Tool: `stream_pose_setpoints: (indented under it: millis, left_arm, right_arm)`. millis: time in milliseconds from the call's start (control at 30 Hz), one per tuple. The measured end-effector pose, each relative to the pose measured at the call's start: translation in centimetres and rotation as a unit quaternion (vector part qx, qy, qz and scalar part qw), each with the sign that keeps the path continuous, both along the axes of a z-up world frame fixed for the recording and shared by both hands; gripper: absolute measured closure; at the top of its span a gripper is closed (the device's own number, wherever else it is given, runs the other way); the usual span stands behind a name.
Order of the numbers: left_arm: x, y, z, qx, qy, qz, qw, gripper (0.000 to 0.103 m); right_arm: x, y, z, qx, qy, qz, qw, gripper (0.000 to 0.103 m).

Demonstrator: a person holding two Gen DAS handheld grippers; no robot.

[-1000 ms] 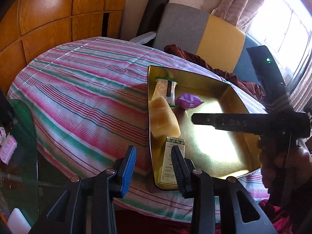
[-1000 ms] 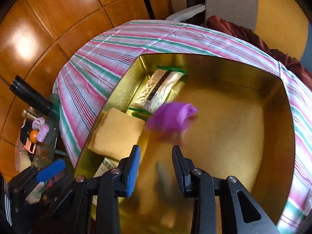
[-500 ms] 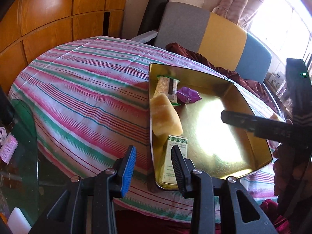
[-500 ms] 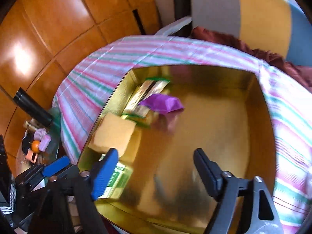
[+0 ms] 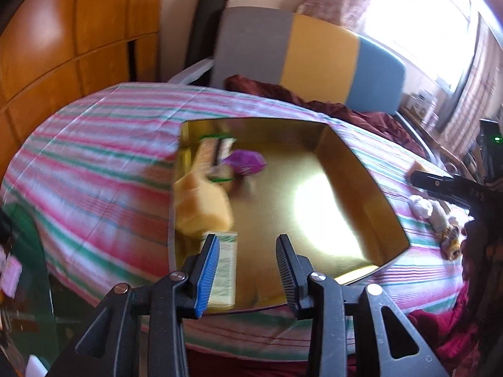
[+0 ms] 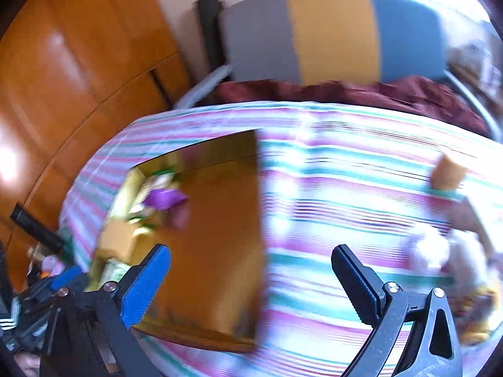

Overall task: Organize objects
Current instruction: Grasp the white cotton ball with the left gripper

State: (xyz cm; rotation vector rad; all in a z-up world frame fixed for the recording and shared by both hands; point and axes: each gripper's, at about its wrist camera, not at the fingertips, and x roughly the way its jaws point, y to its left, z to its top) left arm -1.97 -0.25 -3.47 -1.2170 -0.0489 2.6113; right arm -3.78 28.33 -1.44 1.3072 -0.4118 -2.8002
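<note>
Now the right gripper, jaws wide and empty, points toward the loose items beside the tray, apparently the next pickup, while the left gripper hovers part-open, empty.

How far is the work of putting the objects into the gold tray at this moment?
Partly done. In the gold tray already lie a purple packet, a yellow sponge, a striped wrapper and a green-and-white box. Nothing is in hand: left gripper and right gripper are open and empty. Left on the cloth: white fluffy things and an orange block.
</note>
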Motion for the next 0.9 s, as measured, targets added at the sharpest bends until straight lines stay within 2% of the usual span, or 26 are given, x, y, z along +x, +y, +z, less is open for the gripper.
stream_pose_setpoints:
  millis: [133,267,333,400,500,533,567,667,767,900]
  left_arm:
    - [0.1,3.2,1.2,-0.004,0.013,-0.047,0.9988,0.066]
    - [0.3,7.9,2.4,-0.002,0.022,-0.108,0.9939,0.066]
    - [0.5,10.6,3.0,0.002,0.026,-0.141,0.9897,0.066]
    - [0.6,13.8,3.5,0.009,0.025,-0.179,0.9835,0.066]
    - [0.6,18.3,3.8,0.020,0.016,-0.223,0.9744,0.066]
    - [0.6,19.5,3.8,0.025,0.012,-0.237,0.9712,0.066]
    - [0.4,21.3,3.6,0.030,0.004,-0.249,0.9680,0.066]
    - [-0.1,25.2,2.7,0.033,-0.014,-0.267,0.9629,0.066]
    - [-1.8,28.4,1.1,0.057,-0.051,-0.271,0.9594,0.066]
    - [-4.1,31.1,-1.2,0.077,-0.088,-0.248,0.9616,0.066]
  right_arm:
    - [1.9,7.3,0.8,0.020,-0.005,-0.070,0.997,0.000]
    - [4.9,15.8,1.9,0.024,0.017,-0.181,0.983,0.000]
    - [6.8,19.7,1.9,0.026,0.028,-0.247,0.968,0.000]
    - [9.0,23.2,1.2,0.007,0.037,-0.310,0.950,0.000]
    - [11.8,27.5,-0.4,-0.085,0.034,-0.402,0.911,0.000]
    - [12.5,28.3,-0.8,-0.110,0.037,-0.419,0.901,0.000]
    - [12.8,28.8,-1.2,-0.123,0.033,-0.427,0.895,0.000]
    - [13.2,29.5,-2.0,-0.164,0.030,-0.426,0.889,0.000]
    - [12.9,29.2,-1.9,-0.170,0.032,-0.415,0.893,0.000]
    - [12.4,28.5,-1.7,-0.174,0.035,-0.397,0.900,0.000]
